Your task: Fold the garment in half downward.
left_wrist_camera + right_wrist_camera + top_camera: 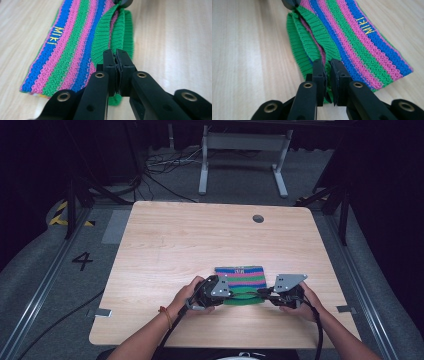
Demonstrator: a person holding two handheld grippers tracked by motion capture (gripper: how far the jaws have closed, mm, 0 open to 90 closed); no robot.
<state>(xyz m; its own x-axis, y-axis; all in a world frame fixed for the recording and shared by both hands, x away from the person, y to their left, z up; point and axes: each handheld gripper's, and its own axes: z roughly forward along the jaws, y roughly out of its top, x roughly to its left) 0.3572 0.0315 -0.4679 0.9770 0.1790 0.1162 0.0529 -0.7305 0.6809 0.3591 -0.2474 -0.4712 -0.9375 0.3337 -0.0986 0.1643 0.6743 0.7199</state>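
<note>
- Both tongs are clamped on the green ribbed hem of the striped knitted cloth: the left gripper has its jaws pressed together on the hem's fold, and the right gripper pinches the same hem near its other corner with a thin gap taken up by the knit.
- That pink, blue and green striped cloth, with yellow "MIKI" lettering, lies flat on the pale wooden table, at about 5 o'clock from the table's middle, near the person's edge.
- Judged from this, the grasp step is done; the next move calls for lifting the hem with both hands together, keeping it taut, to fold or turn it toward 12 o'clock.
- Open room lies at 12, 10 and 2 o'clock: bare tabletop up to the round cable hole.
- At 6 o'clock the table's near edge sits close behind the hands, so pulling back offers little room.
</note>
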